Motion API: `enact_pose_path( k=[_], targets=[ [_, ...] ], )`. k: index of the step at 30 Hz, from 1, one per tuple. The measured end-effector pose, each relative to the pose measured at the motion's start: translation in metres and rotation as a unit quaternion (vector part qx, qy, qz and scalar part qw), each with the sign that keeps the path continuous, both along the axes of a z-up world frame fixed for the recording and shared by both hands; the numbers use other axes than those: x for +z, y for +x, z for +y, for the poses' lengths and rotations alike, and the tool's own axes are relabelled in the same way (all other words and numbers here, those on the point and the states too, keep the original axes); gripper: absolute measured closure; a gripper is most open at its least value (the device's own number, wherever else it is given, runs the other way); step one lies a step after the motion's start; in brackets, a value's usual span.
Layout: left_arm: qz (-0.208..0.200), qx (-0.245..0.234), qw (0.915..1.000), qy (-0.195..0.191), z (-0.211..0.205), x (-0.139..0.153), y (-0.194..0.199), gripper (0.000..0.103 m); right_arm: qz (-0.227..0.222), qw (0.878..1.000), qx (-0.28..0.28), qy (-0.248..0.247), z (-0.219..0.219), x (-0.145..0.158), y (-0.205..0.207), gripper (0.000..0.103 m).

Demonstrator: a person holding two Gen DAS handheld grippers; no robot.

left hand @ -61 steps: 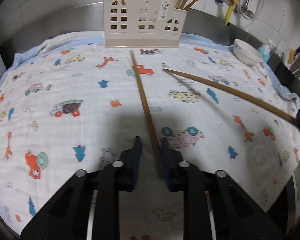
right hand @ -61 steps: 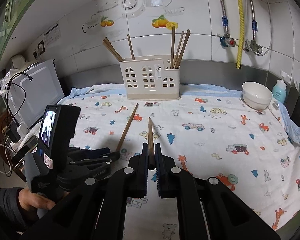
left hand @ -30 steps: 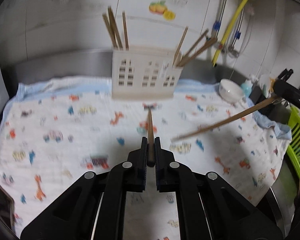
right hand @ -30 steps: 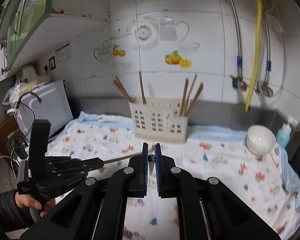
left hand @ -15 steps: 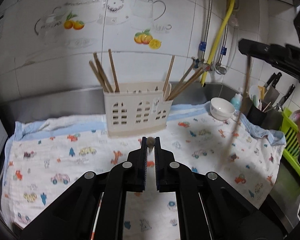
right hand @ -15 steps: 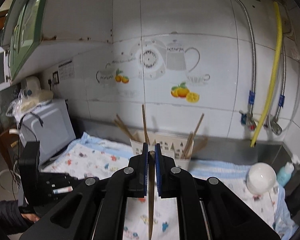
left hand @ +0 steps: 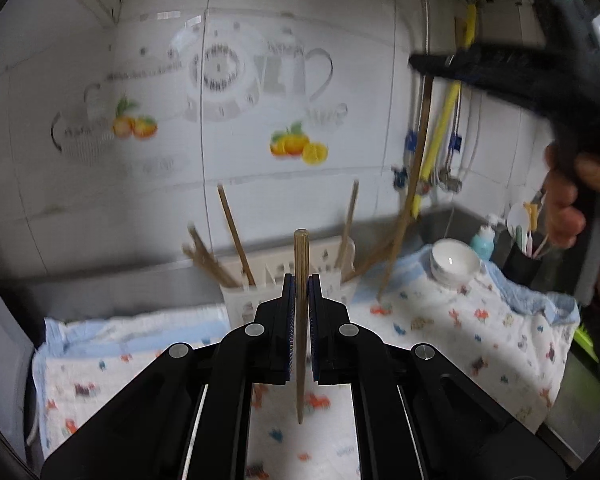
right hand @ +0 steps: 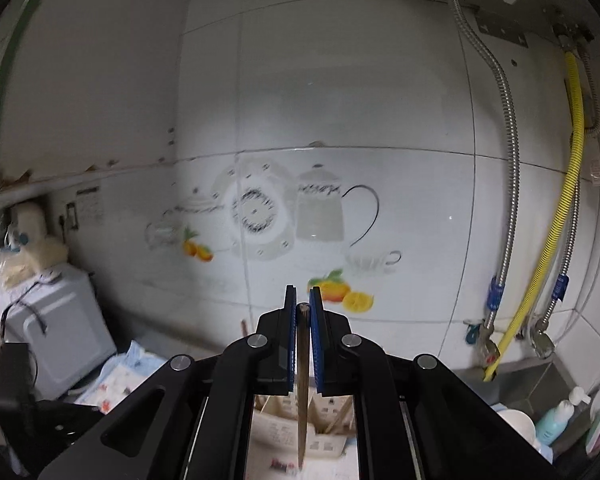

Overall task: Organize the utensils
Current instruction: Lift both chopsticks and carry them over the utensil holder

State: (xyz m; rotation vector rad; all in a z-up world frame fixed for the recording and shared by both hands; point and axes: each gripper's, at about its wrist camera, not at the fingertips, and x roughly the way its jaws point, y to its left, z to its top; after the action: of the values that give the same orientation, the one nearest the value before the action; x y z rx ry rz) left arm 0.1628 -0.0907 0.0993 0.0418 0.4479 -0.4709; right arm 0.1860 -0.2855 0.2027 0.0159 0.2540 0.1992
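Observation:
My left gripper (left hand: 301, 280) is shut on a wooden chopstick (left hand: 301, 320) that hangs upright, tip down over the printed cloth (left hand: 460, 332). The cream utensil holder (left hand: 240, 304) stands behind it with several chopsticks in it. My right gripper (right hand: 302, 294) is shut on another chopstick (right hand: 302, 392), held vertical above the holder (right hand: 332, 424). In the left wrist view the right gripper (left hand: 428, 65) is high at the right, and its chopstick (left hand: 412, 184) hangs down to the right of the holder.
A white bowl (left hand: 454, 264), a blue bottle (left hand: 482, 240) and a dark cup of utensils (left hand: 520, 264) stand at the right. A yellow hose (right hand: 556, 256) and metal pipes run down the tiled wall. A grey appliance (right hand: 56, 328) stands at the left.
Both grippers have risen and tilted upward with their chopsticks. The right gripper's chopstick now hangs vertically near the holder. The left chopstick now hangs upright in the jaws.

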Motion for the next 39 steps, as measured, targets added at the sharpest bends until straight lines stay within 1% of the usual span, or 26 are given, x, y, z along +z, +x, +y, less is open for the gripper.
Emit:
enact_pose_path(
  k=[2, 4, 8, 14, 16, 19, 24, 25, 29, 35, 39],
  targets=[
    [-0.013, 0.001, 0.9999, -0.006, -0.001, 0.013, 0.004, 0.098, -0.002, 1.000, -0.009, 0.007, -0.004, 0.000, 0.013, 0.097],
    [-0.034, 0.001, 0.9994, -0.011, -0.004, 0.029, 0.008, 0.098, 0.000, 1.000, -0.013, 0.017, -0.009, -0.001, 0.025, 0.097],
    [-0.071, 0.003, 0.9974, -0.009, -0.014, 0.053, 0.015, 0.098, 0.001, 0.999, -0.018, 0.034, -0.016, -0.004, 0.047, 0.097],
    [-0.110, 0.017, 0.9937, -0.011, -0.027, 0.080, 0.037, 0.098, -0.001, 0.999, -0.021, 0.032, -0.016, -0.009, 0.070, 0.097],
    [-0.128, 0.025, 0.9914, -0.009, -0.031, 0.086, 0.042, 0.098, 0.000, 0.999, -0.022, 0.030, -0.016, -0.013, 0.076, 0.097],
    [-0.146, 0.034, 0.9887, -0.003, -0.038, 0.093, 0.051, 0.098, 0.014, 0.999, -0.018, 0.029, -0.014, -0.026, 0.086, 0.097],
    [-0.172, 0.056, 0.9832, 0.021, -0.047, 0.088, 0.062, 0.098, 0.035, 0.999, -0.012, 0.013, -0.010, -0.050, 0.092, 0.097],
    [-0.167, 0.054, 0.9842, 0.020, -0.047, 0.084, 0.066, 0.098, 0.040, 0.999, -0.011, 0.011, -0.010, -0.054, 0.093, 0.097],
    [-0.148, 0.069, 0.9863, 0.023, -0.043, 0.067, 0.081, 0.098, 0.056, 0.998, -0.012, 0.004, -0.009, -0.066, 0.092, 0.097],
    [-0.111, 0.081, 0.9904, 0.015, -0.033, 0.041, 0.102, 0.098, 0.064, 0.998, -0.009, -0.004, -0.011, -0.071, 0.085, 0.097],
    [-0.086, 0.080, 0.9930, 0.010, -0.028, 0.026, 0.109, 0.097, 0.066, 0.998, -0.012, -0.008, -0.013, -0.073, 0.080, 0.096]
  ],
)
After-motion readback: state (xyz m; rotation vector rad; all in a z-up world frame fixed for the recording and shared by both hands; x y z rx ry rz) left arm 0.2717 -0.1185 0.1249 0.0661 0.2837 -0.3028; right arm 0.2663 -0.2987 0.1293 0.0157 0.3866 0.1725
